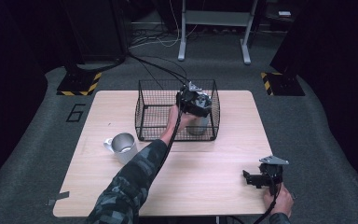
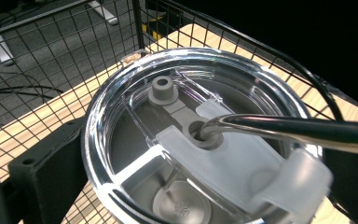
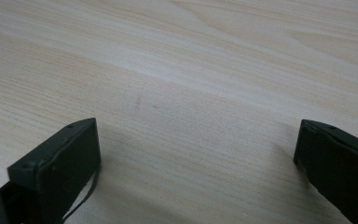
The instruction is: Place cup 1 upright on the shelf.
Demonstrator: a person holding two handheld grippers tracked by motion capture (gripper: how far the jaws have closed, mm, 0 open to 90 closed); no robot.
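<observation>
Inside the wire basket (image 1: 144, 109) stood the tumbler (image 1: 198, 123) w/ clear lid (image 2: 121, 102) and metal straw (image 2: 298, 130), left gripper (image 1: 193, 100) clamped round it (lift straight up, clear the rim). Right gripper (image 3: 196, 158) rested spread on the table (image 3: 191, 56).

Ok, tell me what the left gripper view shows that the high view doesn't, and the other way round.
The left gripper view alone shows the tumbler's clear lid up close: its grey stopper, frosted slider and the metal straw entering its hole. The high view alone shows the whole table, the steel mug outside the basket, the right gripper resting near the right edge, and the left gripper from outside. Both show the tumbler between the left gripper's jaws inside the wire basket.
</observation>
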